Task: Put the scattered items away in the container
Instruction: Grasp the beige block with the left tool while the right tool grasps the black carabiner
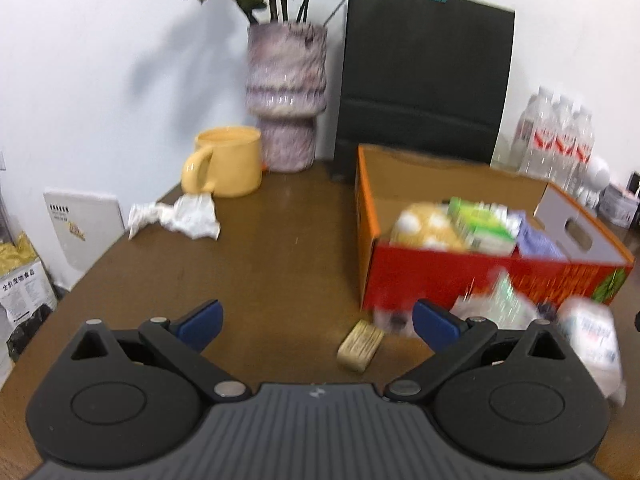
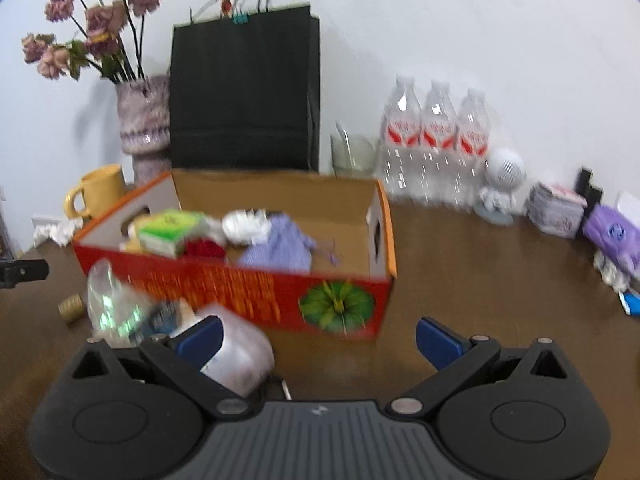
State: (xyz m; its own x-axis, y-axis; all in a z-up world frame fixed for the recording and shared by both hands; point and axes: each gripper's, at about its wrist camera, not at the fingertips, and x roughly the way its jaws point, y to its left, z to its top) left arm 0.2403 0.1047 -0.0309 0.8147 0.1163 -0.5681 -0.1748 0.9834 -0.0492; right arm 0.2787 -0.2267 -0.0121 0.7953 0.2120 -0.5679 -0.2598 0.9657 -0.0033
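Left gripper (image 1: 316, 326) jaws spread wide, blue pads far apart, nothing held between them, hovering low over the bench (image 1: 280, 248) and facing far. Right gripper (image 2: 318, 338) likewise, jaws wide apart and holding nothing, also low over the bench, facing far. Black linkages and grey ribbed body fill the near edge of both wrist views.

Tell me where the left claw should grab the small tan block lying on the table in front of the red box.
Take the small tan block across its narrow width, at mid-length, coming down from above. It lies flat on the table with its long axis angled toward the red box, and both long sides look bare. The left claw is already open and probably wide enough.
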